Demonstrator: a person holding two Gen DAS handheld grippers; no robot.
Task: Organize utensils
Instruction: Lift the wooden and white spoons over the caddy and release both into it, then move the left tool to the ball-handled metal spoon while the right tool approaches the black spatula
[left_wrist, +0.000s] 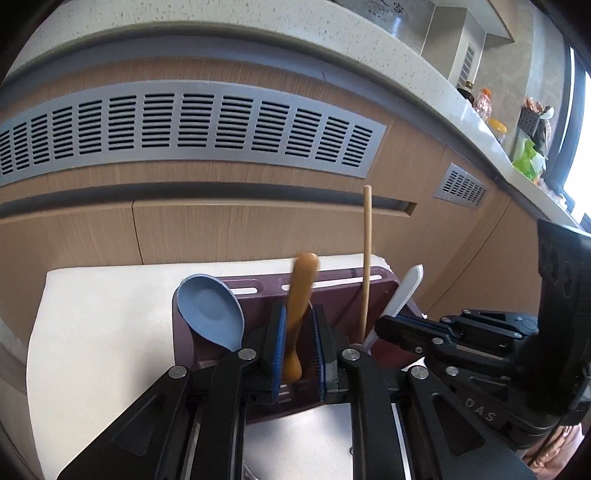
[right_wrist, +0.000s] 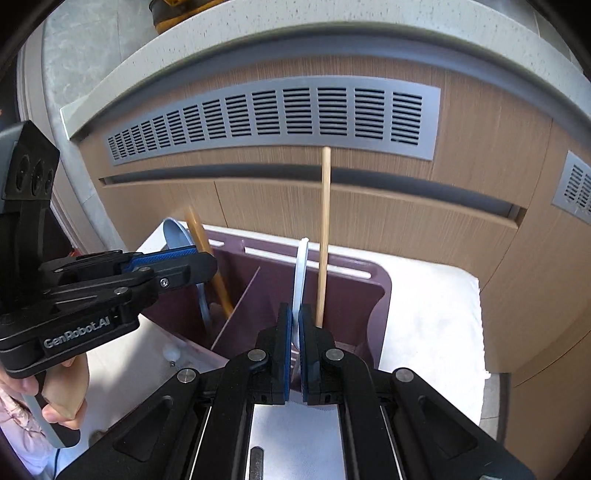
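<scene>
Here the left gripper (left_wrist: 299, 350), jaws slack, is straddling the upright amber spoon (left_wrist: 298, 314) while the right gripper (right_wrist: 294, 332) is pinching the white spoon (right_wrist: 300, 280) above the holder (right_wrist: 351, 291).

The brown spoon (left_wrist: 300, 317) is motion-blurred, its top smeared toward 12 o'clock and its lower end hidden between the left tongs (left_wrist: 298, 354). The white utensil's (right_wrist: 300, 280) lower end disappears between the right tongs (right_wrist: 294, 354). Jars at 2 o'clock on the bench (left_wrist: 491, 122) are too small to identify.

A maroon utensil holder (left_wrist: 332, 295) holds a blue spoon (left_wrist: 210, 314), amber spoon (left_wrist: 301, 295), and white spoon (left_wrist: 402, 291).
</scene>
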